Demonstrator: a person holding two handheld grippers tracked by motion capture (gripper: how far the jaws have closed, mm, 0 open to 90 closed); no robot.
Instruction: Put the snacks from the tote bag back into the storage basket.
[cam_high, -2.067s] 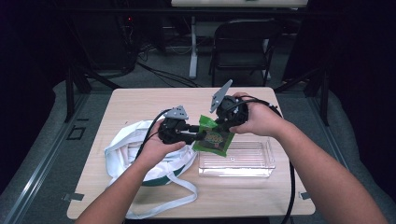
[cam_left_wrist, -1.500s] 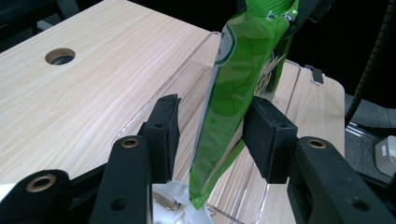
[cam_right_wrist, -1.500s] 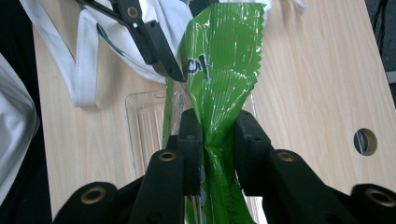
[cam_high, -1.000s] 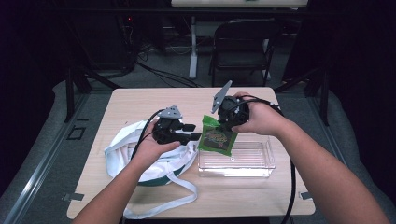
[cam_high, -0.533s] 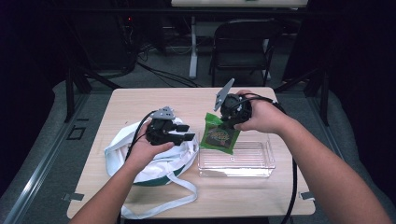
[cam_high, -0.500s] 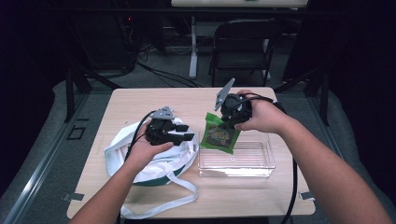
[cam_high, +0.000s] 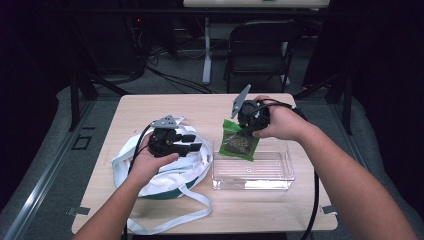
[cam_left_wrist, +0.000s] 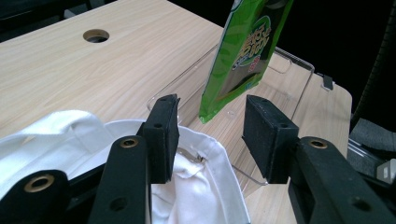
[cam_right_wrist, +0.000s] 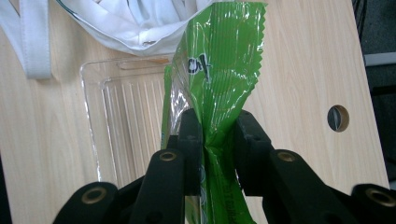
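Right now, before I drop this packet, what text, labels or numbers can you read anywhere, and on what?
Green snack packet, left gripper view: yellow stylised lettering across the front, not legible.
Green snack packet, right gripper view: a small black mark near the top, mirrored or upside down, too unclear to quote.
Clear plastic tray: no text.
White bag: no print seen.

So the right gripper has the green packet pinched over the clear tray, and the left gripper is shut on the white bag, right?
Not quite. The left gripper is open above the white bag, gripping nothing, as the left gripper view shows. The right gripper does pinch the green packet over the clear tray.
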